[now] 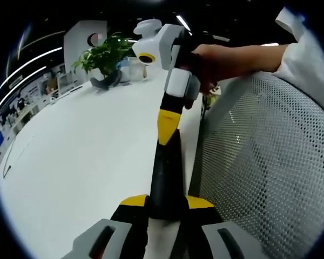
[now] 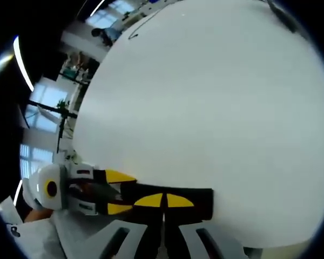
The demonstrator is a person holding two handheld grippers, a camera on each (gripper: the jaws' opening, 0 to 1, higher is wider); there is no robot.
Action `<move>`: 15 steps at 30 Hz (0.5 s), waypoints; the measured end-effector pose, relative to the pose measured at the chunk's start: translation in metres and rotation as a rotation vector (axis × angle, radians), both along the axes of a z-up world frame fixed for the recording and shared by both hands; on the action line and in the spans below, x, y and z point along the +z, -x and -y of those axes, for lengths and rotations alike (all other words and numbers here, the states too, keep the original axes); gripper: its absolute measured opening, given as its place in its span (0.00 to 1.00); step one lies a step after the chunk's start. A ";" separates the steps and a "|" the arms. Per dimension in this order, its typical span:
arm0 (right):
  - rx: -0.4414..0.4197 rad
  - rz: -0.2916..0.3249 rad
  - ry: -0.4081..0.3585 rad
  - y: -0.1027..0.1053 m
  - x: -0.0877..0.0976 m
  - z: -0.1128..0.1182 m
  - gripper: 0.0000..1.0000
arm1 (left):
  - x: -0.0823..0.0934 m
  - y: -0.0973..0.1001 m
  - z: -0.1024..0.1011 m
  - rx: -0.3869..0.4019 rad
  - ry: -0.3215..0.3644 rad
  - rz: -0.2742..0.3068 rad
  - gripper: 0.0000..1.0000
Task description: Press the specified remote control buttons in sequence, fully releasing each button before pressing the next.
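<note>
A long black remote control [image 1: 167, 178] juts out over the white table [image 1: 86, 151], and my left gripper [image 1: 167, 202] is shut on its near end, yellow tips on either side. My right gripper [image 1: 167, 127], held by a hand [image 1: 216, 62], reaches down from above with its yellow tips together on the remote's far part. In the right gripper view the remote control [image 2: 202, 204] lies crosswise under my right gripper [image 2: 163, 200], whose tips are shut and resting on it. The left gripper [image 2: 119, 192] clamps the remote from the left. The buttons are hidden.
A potted plant [image 1: 105, 56] stands at the table's far end. A grey mesh chair back [image 1: 264, 156] rises on the right beside the table edge. A thin cable [image 2: 146, 24] lies on the far part of the table [image 2: 205, 97].
</note>
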State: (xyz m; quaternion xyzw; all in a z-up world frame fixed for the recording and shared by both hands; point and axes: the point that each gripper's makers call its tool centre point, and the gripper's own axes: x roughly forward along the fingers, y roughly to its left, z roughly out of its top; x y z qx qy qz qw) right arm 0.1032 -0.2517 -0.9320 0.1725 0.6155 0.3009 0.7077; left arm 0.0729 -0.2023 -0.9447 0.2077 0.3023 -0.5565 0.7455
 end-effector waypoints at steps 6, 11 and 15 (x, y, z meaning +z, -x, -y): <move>-0.010 -0.033 -0.052 0.002 0.001 -0.009 0.00 | 0.000 0.002 0.000 -0.005 0.004 -0.005 0.24; 0.017 -0.041 -0.035 0.006 -0.004 -0.014 0.00 | 0.000 0.002 0.000 -0.015 -0.001 0.007 0.24; 0.028 -0.031 -0.030 0.005 -0.004 -0.013 0.00 | 0.000 0.002 0.000 -0.017 -0.003 0.010 0.24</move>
